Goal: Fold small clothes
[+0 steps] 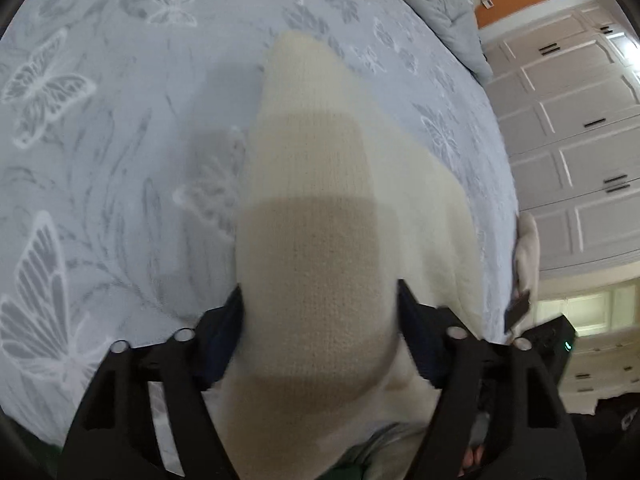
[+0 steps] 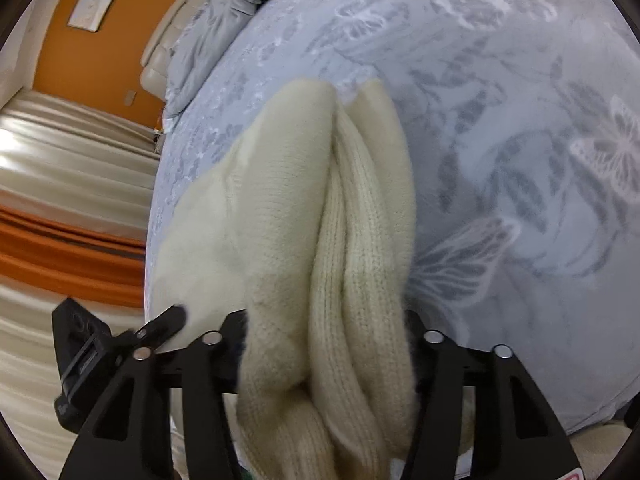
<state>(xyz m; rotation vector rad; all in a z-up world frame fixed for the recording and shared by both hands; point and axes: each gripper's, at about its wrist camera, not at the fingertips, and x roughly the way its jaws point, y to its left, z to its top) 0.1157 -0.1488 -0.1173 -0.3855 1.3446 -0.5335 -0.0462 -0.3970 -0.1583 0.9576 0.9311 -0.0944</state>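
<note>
- The left hand-held gripper (image 1: 320,320) is clenched on the cream knitted garment (image 1: 316,248): both black fingers press against the sides of a bunched band of knit that fills the gap between them.
- From that grip the garment runs forward and away from the left wrist camera, its far end tapering to a rounded tip that lies on the bed (image 1: 120,140).
- The right hand-held gripper (image 2: 326,344) is likewise clenched on the cream knitted garment (image 2: 304,208), with several thick ribbed folds gathered between its fingers.
- In the right wrist view the folds twist together just ahead of the fingers, then spread out toward two rounded ends on the bed (image 2: 520,120).
- A flatter part of the garment spreads between the two grips, near the edge of the bed.
- The left tool shows at the lower left of the right wrist view, its finger touching that flat part.
- The bed carries a pale blue-grey cover with white butterfly patterns.
- A crumpled grey quilt (image 2: 216,28) lies at the far end of the bed.
- White panelled cabinets (image 1: 568,152) stand beyond the bed in the left wrist view, and striped curtains (image 2: 60,184) hang beside an orange wall (image 2: 108,52) in the right wrist view.
</note>
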